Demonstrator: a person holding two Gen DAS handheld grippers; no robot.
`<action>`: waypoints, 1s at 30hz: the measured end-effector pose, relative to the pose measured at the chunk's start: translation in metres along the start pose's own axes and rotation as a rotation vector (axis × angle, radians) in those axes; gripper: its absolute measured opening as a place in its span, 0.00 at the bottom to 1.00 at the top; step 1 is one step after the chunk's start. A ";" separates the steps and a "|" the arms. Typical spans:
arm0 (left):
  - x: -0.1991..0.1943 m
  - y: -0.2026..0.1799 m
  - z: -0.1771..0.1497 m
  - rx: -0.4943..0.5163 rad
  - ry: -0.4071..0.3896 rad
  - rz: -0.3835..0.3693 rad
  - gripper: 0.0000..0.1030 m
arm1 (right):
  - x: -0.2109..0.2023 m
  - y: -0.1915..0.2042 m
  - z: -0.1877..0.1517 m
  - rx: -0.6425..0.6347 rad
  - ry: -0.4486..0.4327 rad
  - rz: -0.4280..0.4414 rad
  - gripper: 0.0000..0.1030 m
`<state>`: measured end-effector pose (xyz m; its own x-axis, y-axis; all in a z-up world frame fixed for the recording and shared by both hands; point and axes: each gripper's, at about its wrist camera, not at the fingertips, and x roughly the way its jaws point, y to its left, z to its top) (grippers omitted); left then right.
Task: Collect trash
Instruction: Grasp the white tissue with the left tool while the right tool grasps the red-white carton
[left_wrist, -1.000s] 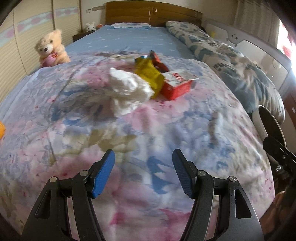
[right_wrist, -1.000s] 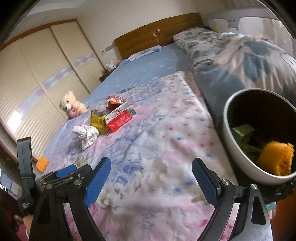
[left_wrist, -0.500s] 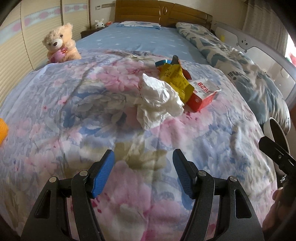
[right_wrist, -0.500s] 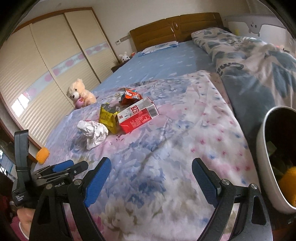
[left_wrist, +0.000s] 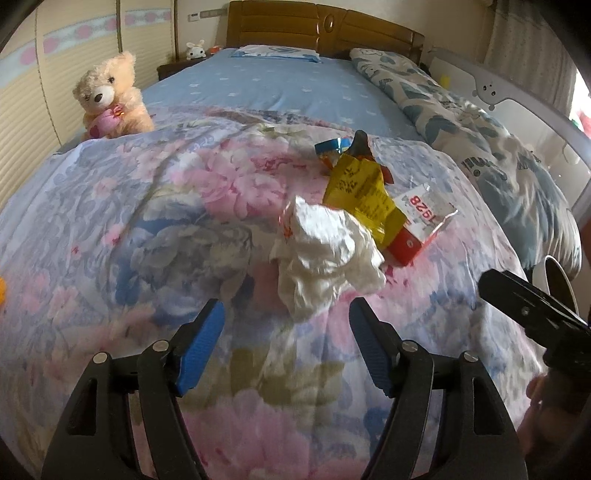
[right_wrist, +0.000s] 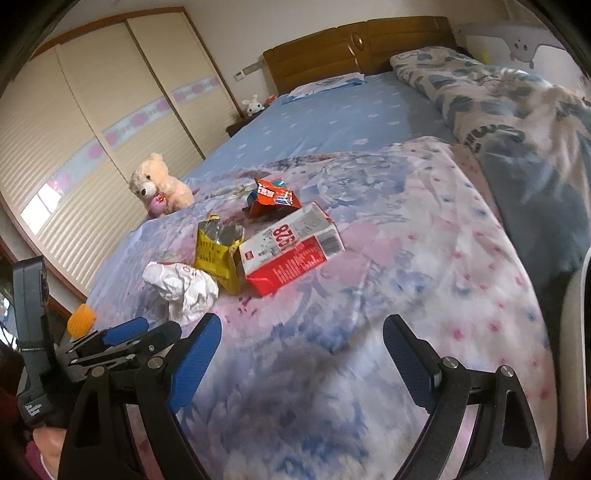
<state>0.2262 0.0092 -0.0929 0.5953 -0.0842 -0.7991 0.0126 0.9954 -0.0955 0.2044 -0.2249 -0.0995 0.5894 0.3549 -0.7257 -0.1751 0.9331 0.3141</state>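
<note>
A crumpled white paper lies on the floral quilt, just ahead of my open, empty left gripper. Behind it lie a yellow snack bag, a red and white carton and a red wrapper. In the right wrist view the same paper, yellow bag, carton and red wrapper lie ahead and left of my open, empty right gripper. The left gripper shows there at lower left.
A teddy bear sits at the quilt's far left edge. A rolled duvet lies along the right side. The white bin's rim shows at the right edge, and in the right wrist view. An orange object lies by the left edge.
My left gripper has moved forward toward the crumpled paper, which now sits close before the fingertips. My right gripper has swung left, away from the bin, toward the trash pile.
</note>
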 end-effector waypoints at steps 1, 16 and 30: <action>0.002 0.000 0.002 0.003 0.000 0.000 0.69 | 0.004 0.001 0.002 -0.006 0.003 0.002 0.88; 0.016 0.003 0.012 0.064 -0.012 -0.042 0.15 | 0.054 0.018 0.033 -0.266 0.089 0.052 0.88; 0.009 0.006 0.009 0.061 -0.017 -0.051 0.07 | 0.074 0.017 0.041 -0.319 0.139 0.015 0.61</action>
<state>0.2390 0.0152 -0.0955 0.6066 -0.1344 -0.7836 0.0920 0.9909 -0.0987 0.2777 -0.1851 -0.1230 0.4760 0.3526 -0.8056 -0.4336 0.8911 0.1338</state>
